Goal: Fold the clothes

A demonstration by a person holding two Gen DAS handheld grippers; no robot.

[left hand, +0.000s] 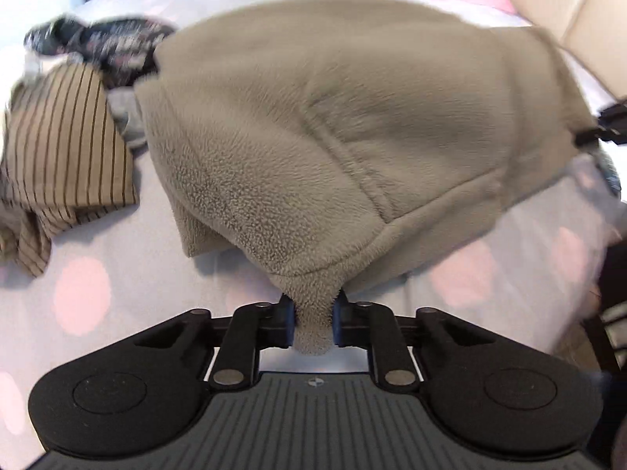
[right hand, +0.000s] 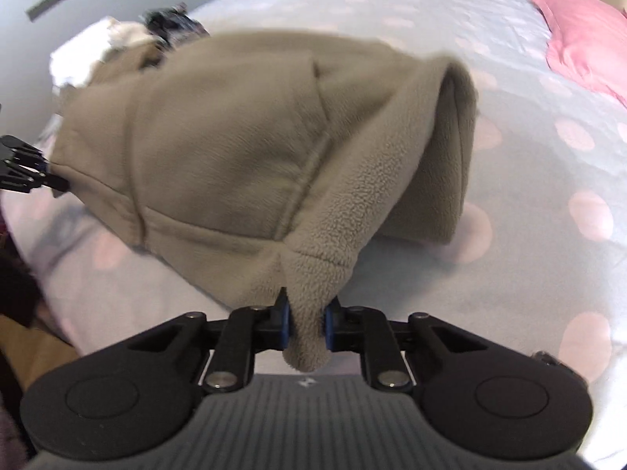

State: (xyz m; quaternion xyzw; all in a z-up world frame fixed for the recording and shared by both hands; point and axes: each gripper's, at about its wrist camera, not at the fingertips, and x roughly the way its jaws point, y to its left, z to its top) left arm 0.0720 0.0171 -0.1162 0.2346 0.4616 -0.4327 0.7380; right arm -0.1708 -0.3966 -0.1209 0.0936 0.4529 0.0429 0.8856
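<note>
Left wrist view: left gripper (left hand: 312, 323) and right gripper (right hand: 306, 323) are each clamping the fleece (left hand: 333, 117) over the bed (left hand: 117, 293).

You see a taupe fleece garment (left hand: 313, 117), your black grippers' blue pads (left hand: 289, 319), a tan shirt with dark stripes (left hand: 66, 145), pale lilac bedsheet with pink dots (right hand: 529, 164), pink pillow (right hand: 584, 35).

Soft, even daylight is seen; motion blur smears the upper left of both views, and fisheye bending warps edges.
</note>
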